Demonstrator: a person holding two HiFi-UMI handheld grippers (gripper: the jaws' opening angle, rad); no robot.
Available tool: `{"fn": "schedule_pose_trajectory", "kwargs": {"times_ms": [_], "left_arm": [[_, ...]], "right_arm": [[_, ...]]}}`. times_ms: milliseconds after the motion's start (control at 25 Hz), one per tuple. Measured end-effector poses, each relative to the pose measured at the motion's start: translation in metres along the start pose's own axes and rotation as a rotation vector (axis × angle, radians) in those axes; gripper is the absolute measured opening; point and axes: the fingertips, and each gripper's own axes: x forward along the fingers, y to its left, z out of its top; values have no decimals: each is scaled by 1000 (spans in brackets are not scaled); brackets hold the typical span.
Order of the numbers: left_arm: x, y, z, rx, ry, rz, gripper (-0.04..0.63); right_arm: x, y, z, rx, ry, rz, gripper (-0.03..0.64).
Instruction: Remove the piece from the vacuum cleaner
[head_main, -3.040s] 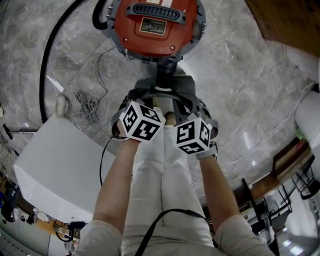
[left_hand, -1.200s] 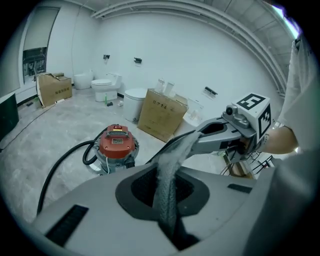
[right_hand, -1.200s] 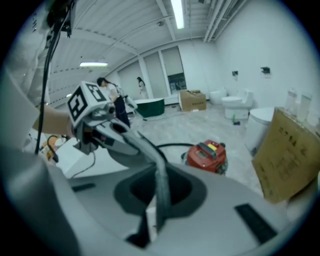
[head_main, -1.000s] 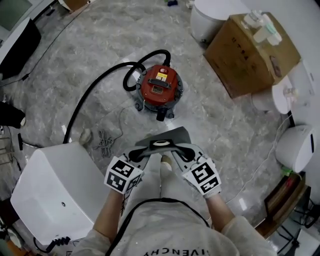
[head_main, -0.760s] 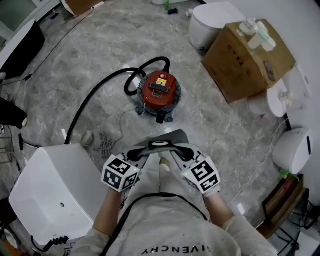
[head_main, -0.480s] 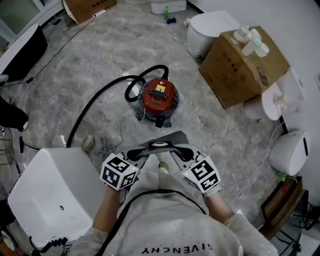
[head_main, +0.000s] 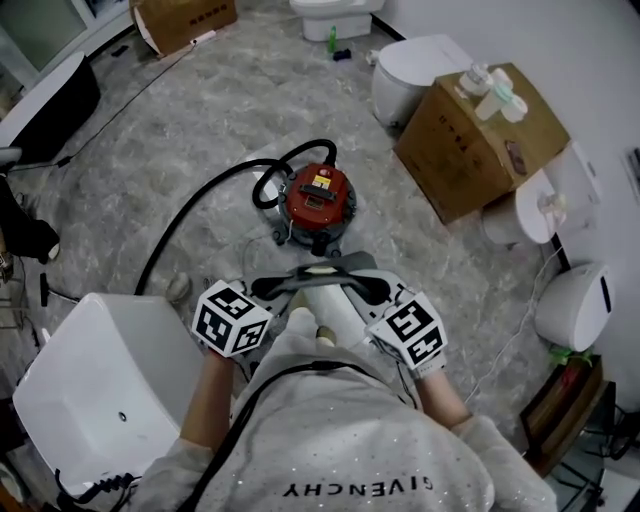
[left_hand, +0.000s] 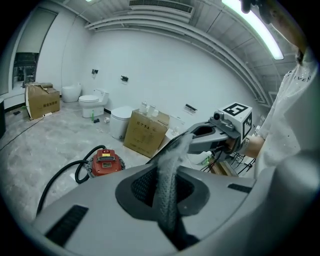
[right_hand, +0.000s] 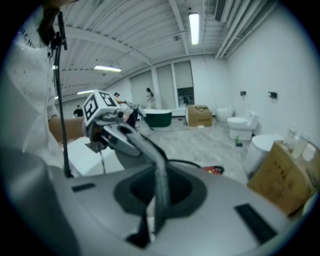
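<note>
The red vacuum cleaner (head_main: 318, 196) stands on the marble floor with its black hose (head_main: 200, 212) curling off to the left. High above the floor, clear of the machine, a dark grey piece (head_main: 318, 274) hangs between my two grippers. My left gripper (head_main: 266, 288) is shut on its left end and my right gripper (head_main: 374, 290) on its right end. In the left gripper view the piece (left_hand: 169, 172) runs as a thin grey strip from my jaws to the right gripper (left_hand: 220, 132), with the vacuum cleaner (left_hand: 105, 161) far below. The right gripper view shows the piece (right_hand: 160, 175) the same way.
A white bin-like unit (head_main: 100, 385) stands close at my left. A cardboard box (head_main: 480, 125) with bottles on it, toilets (head_main: 420, 65) and white fixtures (head_main: 575, 305) line the right wall. A loose cord (head_main: 178, 290) lies by the hose. A wooden rack (head_main: 575, 395) stands at the lower right.
Both grippers have risen with the grey piece still between them. The vacuum cleaner, right under the piece three seconds ago, now lies far below and looks much smaller.
</note>
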Motion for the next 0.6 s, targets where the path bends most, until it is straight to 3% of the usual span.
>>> {"fn": "schedule_pose_trajectory", "kwargs": {"times_ms": [600], "left_arm": [[-4, -15, 17, 35, 3, -18, 34]], "right_arm": [[-21, 1, 6, 31, -22, 0, 25]]}}
